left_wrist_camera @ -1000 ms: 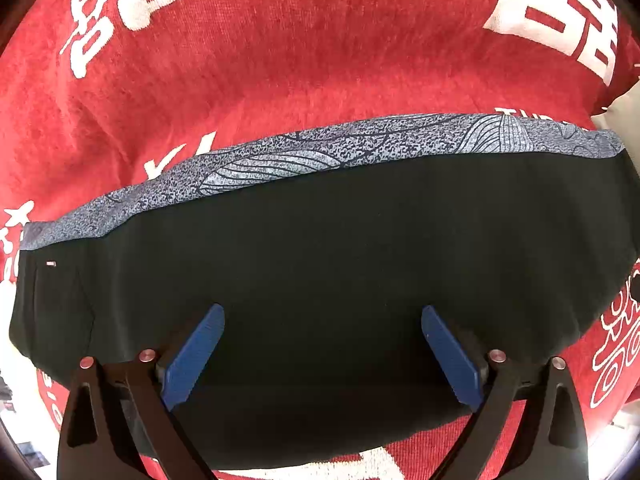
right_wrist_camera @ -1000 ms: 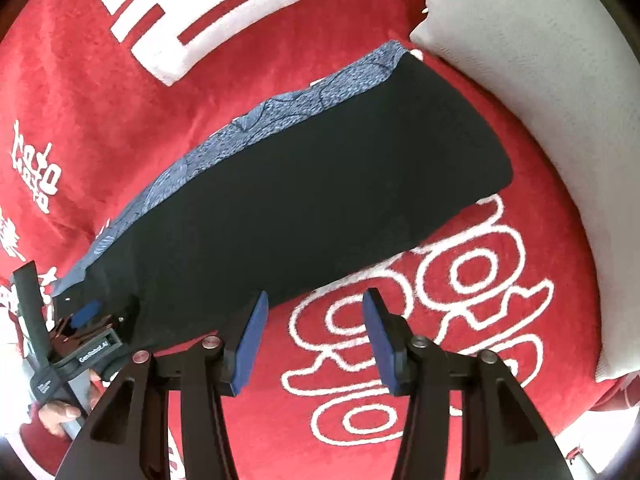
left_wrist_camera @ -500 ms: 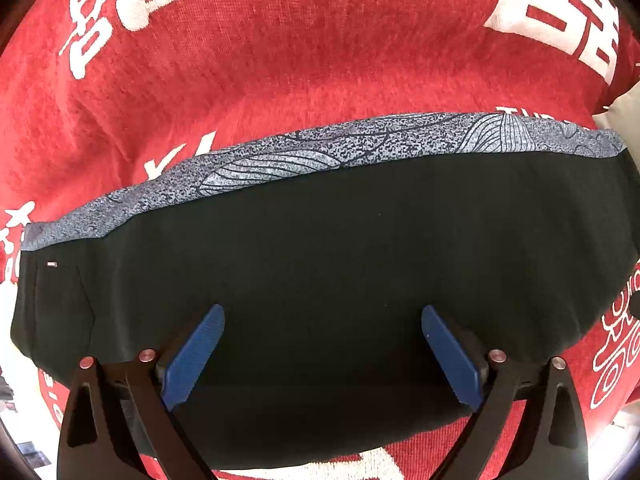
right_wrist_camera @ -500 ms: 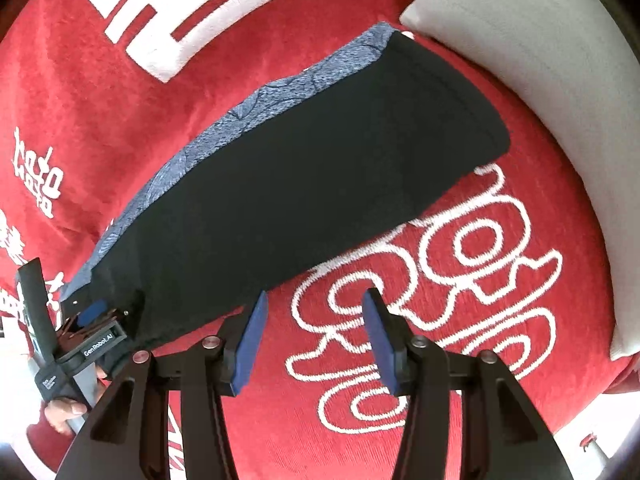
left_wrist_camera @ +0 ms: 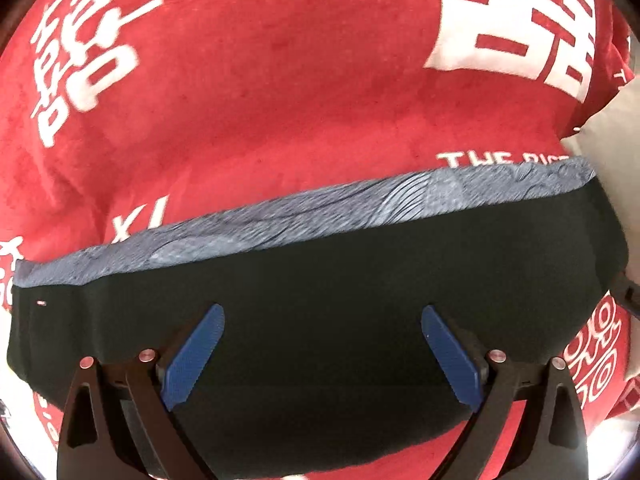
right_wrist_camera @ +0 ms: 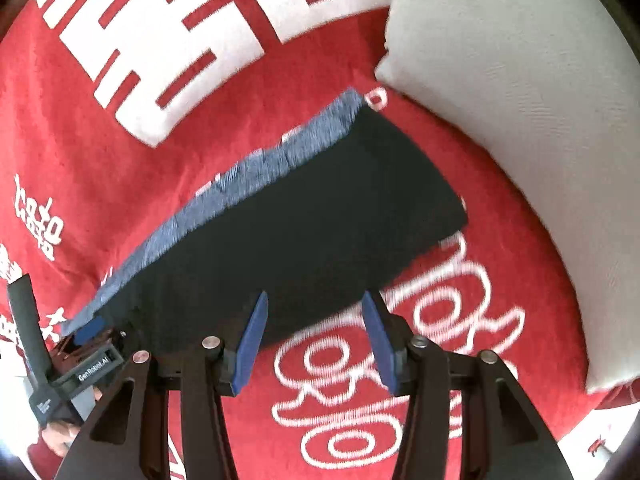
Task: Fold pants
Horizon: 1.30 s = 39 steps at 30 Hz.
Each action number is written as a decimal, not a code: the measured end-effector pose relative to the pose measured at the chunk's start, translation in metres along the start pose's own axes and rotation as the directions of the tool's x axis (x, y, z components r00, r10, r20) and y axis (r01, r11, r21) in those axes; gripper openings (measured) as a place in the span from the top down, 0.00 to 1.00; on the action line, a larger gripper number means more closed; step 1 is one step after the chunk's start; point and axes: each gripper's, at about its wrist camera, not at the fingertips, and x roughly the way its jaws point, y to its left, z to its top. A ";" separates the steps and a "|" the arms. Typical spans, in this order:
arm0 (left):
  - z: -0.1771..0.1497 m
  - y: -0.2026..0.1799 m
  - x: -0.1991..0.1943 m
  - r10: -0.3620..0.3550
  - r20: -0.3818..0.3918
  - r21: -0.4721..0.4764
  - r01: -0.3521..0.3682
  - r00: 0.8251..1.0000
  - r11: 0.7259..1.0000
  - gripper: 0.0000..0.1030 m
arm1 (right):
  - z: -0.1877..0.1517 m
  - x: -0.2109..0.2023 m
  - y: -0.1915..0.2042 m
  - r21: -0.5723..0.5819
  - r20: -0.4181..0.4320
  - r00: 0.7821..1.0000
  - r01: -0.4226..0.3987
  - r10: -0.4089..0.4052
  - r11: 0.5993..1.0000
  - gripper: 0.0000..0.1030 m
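The black pants lie folded flat on the red blanket, with a blue-grey patterned band along their far edge. My left gripper is open and empty, hovering over the near part of the pants. In the right wrist view the pants stretch diagonally, and my right gripper is open and empty over their near edge. The left gripper also shows at the lower left of the right wrist view, by the pants' left end.
The red blanket with white lettering covers the whole surface. A white pillow lies at the right, close to the pants' right end; it also shows at the right edge of the left wrist view.
My right gripper has shifted so its tips now sit over the pants' near edge rather than the blanket. The left view has pulled back slightly; the pants lie as before.
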 end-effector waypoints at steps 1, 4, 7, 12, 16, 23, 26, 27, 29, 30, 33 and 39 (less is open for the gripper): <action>0.002 -0.004 0.003 -0.005 -0.004 -0.004 0.005 1.000 1.000 0.03 | 0.006 0.001 0.001 -0.003 0.012 1.000 0.000 0.000 1.000 0.48; 0.001 -0.013 0.017 -0.005 -0.040 0.002 0.005 0.999 1.000 0.03 | 0.034 0.011 0.001 0.004 0.054 0.999 -0.006 0.006 1.000 0.48; -0.007 -0.017 0.026 -0.001 -0.048 0.004 0.001 0.999 1.000 0.03 | 0.067 0.026 -0.001 0.025 0.075 0.997 -0.026 0.024 0.999 0.49; -0.011 -0.009 0.029 -0.012 -0.038 -0.028 0.011 0.999 1.000 0.01 | 0.101 0.055 -0.009 0.010 0.050 0.999 0.014 -0.015 1.000 0.53; -0.014 -0.005 0.032 -0.007 -0.035 -0.021 0.006 0.999 1.000 0.01 | 0.104 0.062 -0.014 -0.027 0.043 0.999 0.021 -0.020 0.999 0.58; -0.014 -0.008 0.038 -0.007 -0.034 -0.012 0.006 0.999 1.000 0.01 | 0.068 0.027 -0.023 0.063 0.010 0.993 -0.116 0.116 0.991 0.47; -0.012 -0.006 0.039 -0.010 -0.031 -0.008 0.010 0.999 1.000 0.01 | 0.031 0.014 -0.033 0.140 -0.013 0.975 -0.218 0.222 0.966 0.45; -0.011 -0.006 0.039 -0.012 -0.031 -0.007 0.011 0.999 1.000 0.01 | 0.020 0.012 -0.036 0.162 -0.015 0.970 -0.239 0.245 0.957 0.45; -0.008 -0.005 0.038 -0.011 -0.034 -0.003 0.011 0.999 1.000 0.01 | -0.007 0.012 -0.046 0.235 -0.019 0.956 -0.279 0.292 0.931 0.44; -0.008 -0.005 0.037 -0.009 -0.036 -0.002 0.009 0.999 1.000 0.01 | -0.017 0.014 -0.051 0.268 -0.015 0.952 -0.292 0.307 0.918 0.44; -0.009 -0.011 0.027 -0.003 -0.035 -0.001 0.003 0.999 1.000 0.01 | -0.038 0.021 -0.064 0.382 0.023 0.937 -0.331 0.349 0.863 0.44; -0.013 -0.027 0.028 -0.012 -0.051 0.022 0.013 0.999 1.000 0.01 | -0.044 0.028 -0.083 0.470 0.157 0.900 -0.429 0.405 0.771 0.44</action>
